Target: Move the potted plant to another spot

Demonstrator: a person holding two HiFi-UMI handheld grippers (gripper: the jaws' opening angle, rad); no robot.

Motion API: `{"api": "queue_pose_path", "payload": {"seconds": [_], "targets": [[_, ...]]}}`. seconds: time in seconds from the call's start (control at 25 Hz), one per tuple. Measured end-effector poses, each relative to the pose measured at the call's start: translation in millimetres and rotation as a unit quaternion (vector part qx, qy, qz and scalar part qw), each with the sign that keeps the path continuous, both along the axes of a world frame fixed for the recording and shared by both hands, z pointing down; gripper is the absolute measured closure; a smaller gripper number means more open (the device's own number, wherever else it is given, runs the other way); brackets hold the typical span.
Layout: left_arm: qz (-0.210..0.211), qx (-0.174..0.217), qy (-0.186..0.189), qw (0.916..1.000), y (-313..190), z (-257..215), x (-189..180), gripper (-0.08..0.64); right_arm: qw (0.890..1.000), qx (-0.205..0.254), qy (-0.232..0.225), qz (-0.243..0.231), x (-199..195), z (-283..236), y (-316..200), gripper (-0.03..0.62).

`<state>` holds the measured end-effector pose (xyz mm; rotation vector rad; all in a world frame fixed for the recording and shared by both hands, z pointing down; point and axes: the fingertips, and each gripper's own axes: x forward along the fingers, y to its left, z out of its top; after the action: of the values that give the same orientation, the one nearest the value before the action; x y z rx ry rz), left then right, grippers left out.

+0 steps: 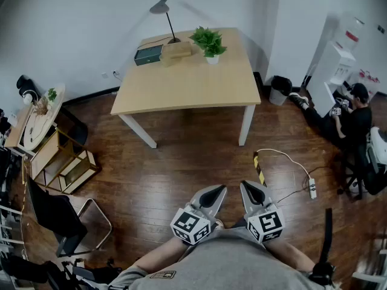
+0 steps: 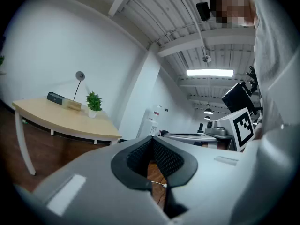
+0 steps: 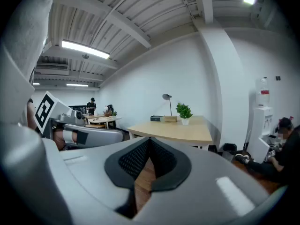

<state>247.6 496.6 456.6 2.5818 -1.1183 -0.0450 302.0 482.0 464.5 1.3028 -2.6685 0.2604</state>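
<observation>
Far ahead of both sets of jaws, in the head view, the potted plant [image 1: 209, 43] is standing at the back edge of the table [image 1: 187, 86], just beside a wooden box [image 1: 176, 49] and near the lamp [image 1: 162, 14]. It is probably sitting there to stay clear of the open tabletop, which is giving you plenty of bare spots to move it to. You are holding the left gripper [image 1: 213, 192] and the right gripper [image 1: 254, 189] side by side, close against your body. That looks like a resting carry, since a stretch of floor is lying between the jaws and the table and nothing is within reach. In the left gripper view, the left gripper [image 2: 151, 139] is showing its jaws pressed together at the tips, pinching nothing, with only floor visible through the gap behind them. The potted plant [image 2: 93, 102] is appearing well up and to the left of those jaws, so you are aiming this gripper a little to the side of it. In the right gripper view, the right gripper [image 3: 150, 139] is likewise keeping its jaws closed on each other and empty. Here the potted plant [image 3: 183, 111] is sitting above the jaw tips and slightly to their right, well apart. This gripper is pointing nearer to it, and I judge that you will need to walk up and spread the jaws before any grasp.
</observation>
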Motion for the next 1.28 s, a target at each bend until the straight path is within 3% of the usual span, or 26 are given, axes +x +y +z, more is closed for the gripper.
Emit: {"api": "queue_pose_path", "payload": {"seconds": [0.44, 1.04, 1.28], "targets": [[-0.012, -0.001, -0.001, 0.9999, -49.3, 0.7, -13.0, 0.566, 1.000, -0.001, 0.004, -0.013, -12.5, -3.0, -54.7, 0.588], [-0.056, 0.019, -0.017, 0.9981, -229.4, -12.2, -1.6, 0.566, 0.999, 0.016, -0.007, -0.051, -5.4, -11.6, -235.3, 0.588], [-0.077, 0.025, -0.019, 0.9965, -276.6, -14.0, 2.1, 0.566, 0.998, 0.021, -0.004, -0.066, -0.8, -12.2, -285.9, 0.588]]}}
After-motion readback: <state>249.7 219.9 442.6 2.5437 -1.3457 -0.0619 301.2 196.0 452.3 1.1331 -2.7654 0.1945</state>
